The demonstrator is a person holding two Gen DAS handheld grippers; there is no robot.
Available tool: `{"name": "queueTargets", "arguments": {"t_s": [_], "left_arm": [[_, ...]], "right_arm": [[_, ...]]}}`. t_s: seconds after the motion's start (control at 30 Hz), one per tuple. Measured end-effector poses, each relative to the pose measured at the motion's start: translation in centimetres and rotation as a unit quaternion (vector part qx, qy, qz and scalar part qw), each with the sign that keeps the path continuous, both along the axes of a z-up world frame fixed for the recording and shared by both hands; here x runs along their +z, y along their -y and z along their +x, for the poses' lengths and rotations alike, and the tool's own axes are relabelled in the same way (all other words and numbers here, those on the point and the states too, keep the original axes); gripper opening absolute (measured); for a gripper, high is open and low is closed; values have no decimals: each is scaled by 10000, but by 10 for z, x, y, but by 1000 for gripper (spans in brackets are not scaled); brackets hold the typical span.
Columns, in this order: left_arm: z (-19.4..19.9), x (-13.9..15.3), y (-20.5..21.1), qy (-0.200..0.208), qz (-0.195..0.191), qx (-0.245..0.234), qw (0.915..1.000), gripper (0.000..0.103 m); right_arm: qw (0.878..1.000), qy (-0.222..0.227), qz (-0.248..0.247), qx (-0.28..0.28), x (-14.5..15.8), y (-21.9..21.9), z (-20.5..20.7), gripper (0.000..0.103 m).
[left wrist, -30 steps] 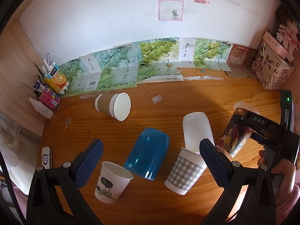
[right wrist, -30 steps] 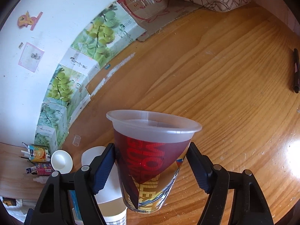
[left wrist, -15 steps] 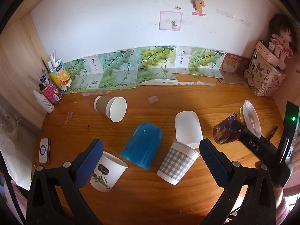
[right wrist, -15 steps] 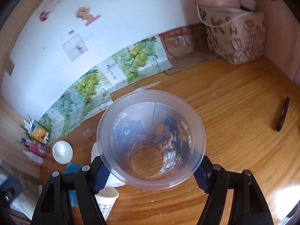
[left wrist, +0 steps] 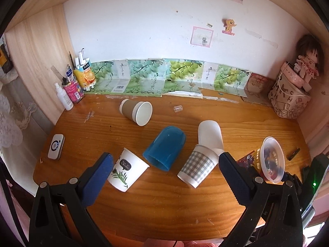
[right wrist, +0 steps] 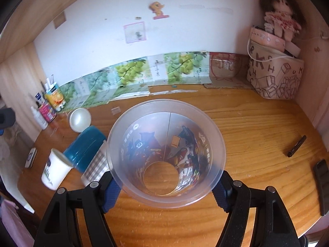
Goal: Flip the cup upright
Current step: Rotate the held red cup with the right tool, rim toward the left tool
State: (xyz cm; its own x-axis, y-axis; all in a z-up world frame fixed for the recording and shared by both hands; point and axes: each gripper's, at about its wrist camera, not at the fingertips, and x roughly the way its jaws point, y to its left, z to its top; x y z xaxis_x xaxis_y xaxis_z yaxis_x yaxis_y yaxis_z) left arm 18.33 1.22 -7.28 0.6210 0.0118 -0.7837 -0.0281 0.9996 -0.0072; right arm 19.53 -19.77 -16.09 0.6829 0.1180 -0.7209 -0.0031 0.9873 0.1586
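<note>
My right gripper [right wrist: 164,187] is shut on a clear plastic cup with red print [right wrist: 165,154], held with its open mouth toward the camera above the desk. The same cup shows in the left wrist view [left wrist: 269,161] at the right, mouth tilted up and toward that camera. My left gripper [left wrist: 164,177] is open and empty, above the desk's front. Below it lie several cups on their sides: a white leaf-print cup [left wrist: 127,171], a blue cup [left wrist: 165,147], a checked cup [left wrist: 198,167], a white cup [left wrist: 209,133] and a brown cup [left wrist: 135,111].
A patterned bag with a doll [left wrist: 290,96] stands in the back right corner. Bottles and a pen holder [left wrist: 74,84] stand at the back left. A small white device [left wrist: 56,146] lies at the left. A dark pen [right wrist: 296,146] and a dark flat object [right wrist: 322,183] lie at the right.
My right gripper has turned the clear cup and drawn back toward the desk's front right. The left gripper has pulled back and up, so more of the desk shows.
</note>
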Motion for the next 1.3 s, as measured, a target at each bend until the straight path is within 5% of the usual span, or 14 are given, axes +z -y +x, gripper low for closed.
{"name": "queueTargets", "arguments": {"t_s": [0.3, 0.47, 0.83, 1.3], "left_arm": [[-35, -7, -14, -65, -217, 162, 9996, 102], [-56, -13, -18, -1, -42, 238, 9997, 102], [-72, -23, -22, 171, 302, 100, 9993, 102], [-37, -61, 5, -453, 125, -1350, 9897, 102]], "right_arm": [[9948, -88, 70, 1008, 13, -18, -37, 75], [9836, -535, 636, 1602, 12, -22, -50, 75], [9423, -1992, 2030, 1768, -27, -13, -35, 75], [9099, -2793, 2510, 1764, -54, -5, -4, 76]]}}
